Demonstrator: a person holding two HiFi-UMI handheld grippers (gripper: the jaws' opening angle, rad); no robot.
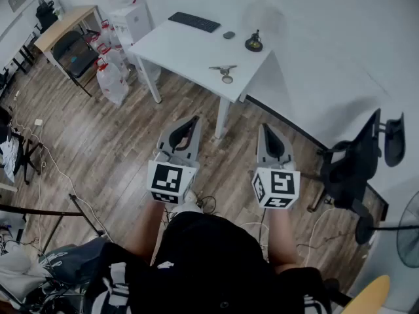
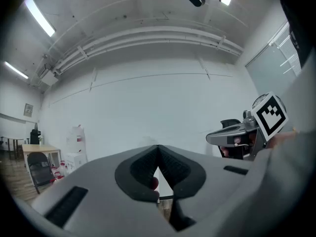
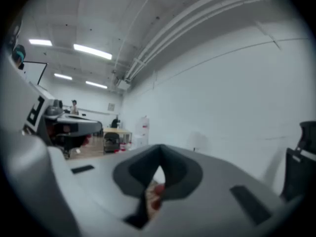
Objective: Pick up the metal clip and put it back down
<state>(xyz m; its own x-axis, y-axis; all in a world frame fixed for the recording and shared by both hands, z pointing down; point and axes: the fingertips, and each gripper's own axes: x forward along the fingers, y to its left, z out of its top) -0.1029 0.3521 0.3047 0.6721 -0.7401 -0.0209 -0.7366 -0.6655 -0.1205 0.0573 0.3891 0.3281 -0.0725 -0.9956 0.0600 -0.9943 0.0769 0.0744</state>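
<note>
Metal clip (image 1: 224,72) is small in the head view; its make and which end is the grip can't be made out. Neither gripper view shows it: both look over their own jaws at a white wall. In the left gripper view the right hand-held gripper shows at 3 o'clock, partly cut off by a sleeve.

Clip lies flat on the white tabletop (image 1: 183,51), near the edge closest to the person. Long axis runs roughly 9 to 3 o'clock in the head view, with a small round part hanging off toward 5 o'clock. Keyboard (image 1: 193,22) sits at 11 o'clock from it, and a dark stand-like object (image 1: 254,42) at 1 o'clock.

Left hand-held gripper (image 1: 194,120) (image 2: 158,147): jaws pressed together at the tips, nothing between. Right hand-held gripper (image 1: 264,128) (image 3: 159,147): the same, empty.

Both are held over the wood floor, short of the tabletop. Clip is at 1 o'clock from the left one and 11 o'clock from the right one, well apart from both.
</note>
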